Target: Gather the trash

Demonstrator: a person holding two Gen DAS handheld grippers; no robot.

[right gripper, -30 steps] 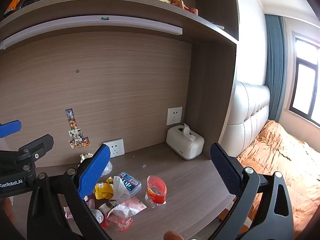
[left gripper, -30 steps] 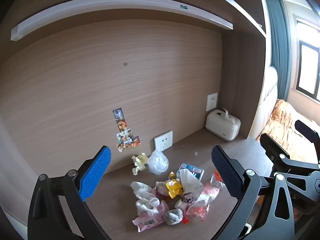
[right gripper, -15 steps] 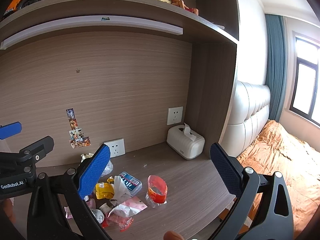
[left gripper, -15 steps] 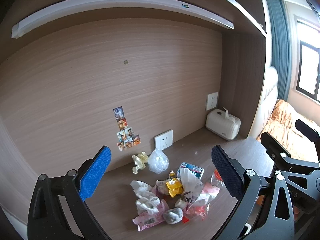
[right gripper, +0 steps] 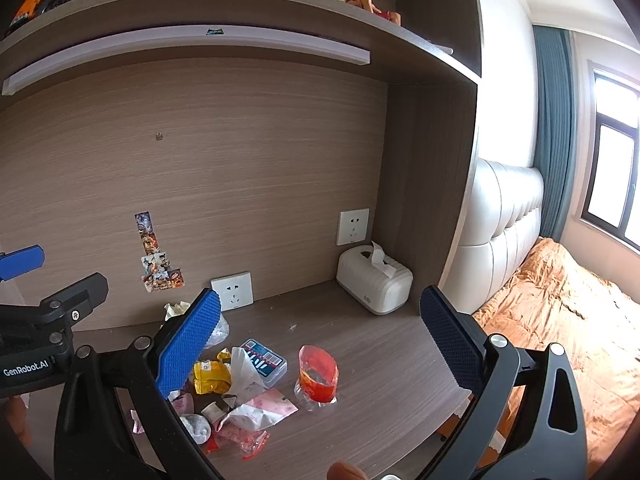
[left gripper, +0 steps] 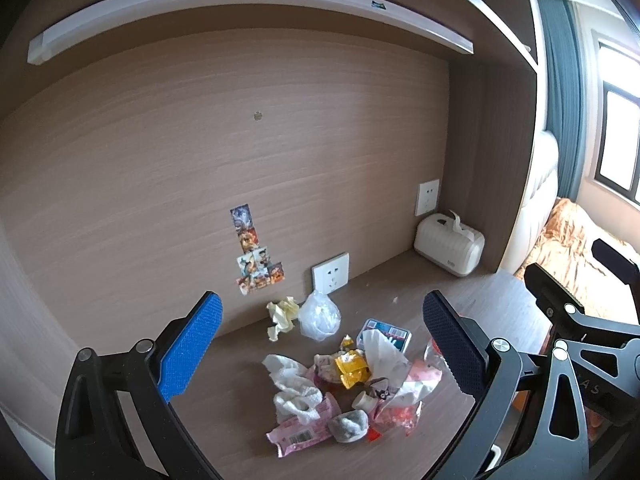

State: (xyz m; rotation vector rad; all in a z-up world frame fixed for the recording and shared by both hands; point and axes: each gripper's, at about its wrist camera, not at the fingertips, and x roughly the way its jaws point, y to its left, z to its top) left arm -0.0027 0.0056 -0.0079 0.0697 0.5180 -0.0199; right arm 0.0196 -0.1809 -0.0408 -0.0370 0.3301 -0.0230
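A heap of trash [left gripper: 344,384] lies on the wooden desk [left gripper: 236,412]: white tissues [left gripper: 294,384], a yellow wrapper [left gripper: 352,368], pink wrappers [left gripper: 304,432], a clear bag [left gripper: 318,316], yellow paper [left gripper: 282,314] and a blue-and-white box [left gripper: 386,332]. In the right wrist view the heap [right gripper: 236,396] lies low left, with a crushed red-labelled bottle [right gripper: 318,376] beside it. My left gripper [left gripper: 320,350] is open and empty, held above the heap. My right gripper [right gripper: 320,344] is open and empty, above the bottle.
A white tissue box [left gripper: 448,246] stands at the desk's back right corner, also in the right wrist view [right gripper: 374,280]. Wall sockets [left gripper: 330,272] and stickers [left gripper: 256,256] are on the back panel. A shelf [right gripper: 240,12] hangs overhead. A bed [right gripper: 560,300] lies to the right.
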